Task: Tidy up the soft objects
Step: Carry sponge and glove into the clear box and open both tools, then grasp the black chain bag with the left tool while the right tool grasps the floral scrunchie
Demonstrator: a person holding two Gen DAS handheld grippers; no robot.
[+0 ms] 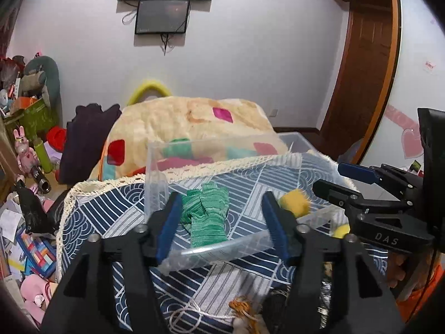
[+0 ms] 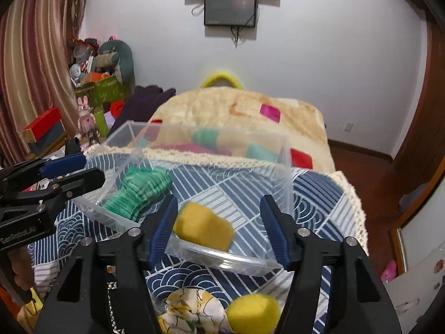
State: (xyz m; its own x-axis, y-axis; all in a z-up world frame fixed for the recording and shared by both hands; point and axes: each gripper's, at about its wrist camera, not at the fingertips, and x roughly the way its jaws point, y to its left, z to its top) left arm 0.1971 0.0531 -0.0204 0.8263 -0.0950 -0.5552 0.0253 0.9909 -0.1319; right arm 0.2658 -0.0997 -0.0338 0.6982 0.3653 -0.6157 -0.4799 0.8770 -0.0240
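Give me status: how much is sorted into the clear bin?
Done: green glove and one yellow sponge lie in the clear bin. In hand: nothing; left tongs and right tongs are open. Left: second yellow sponge and floral cloth outside, near side.

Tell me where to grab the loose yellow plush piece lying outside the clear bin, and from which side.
Grip the yellow plush piece across its rounded middle, coming straight down from above with the right gripper, whose jaws are open and empty. It lies low on the patterned cloth, close against the floral fabric on its left, so a sideways approach would likely catch that fabric. It looks soft; squeeze firmly.
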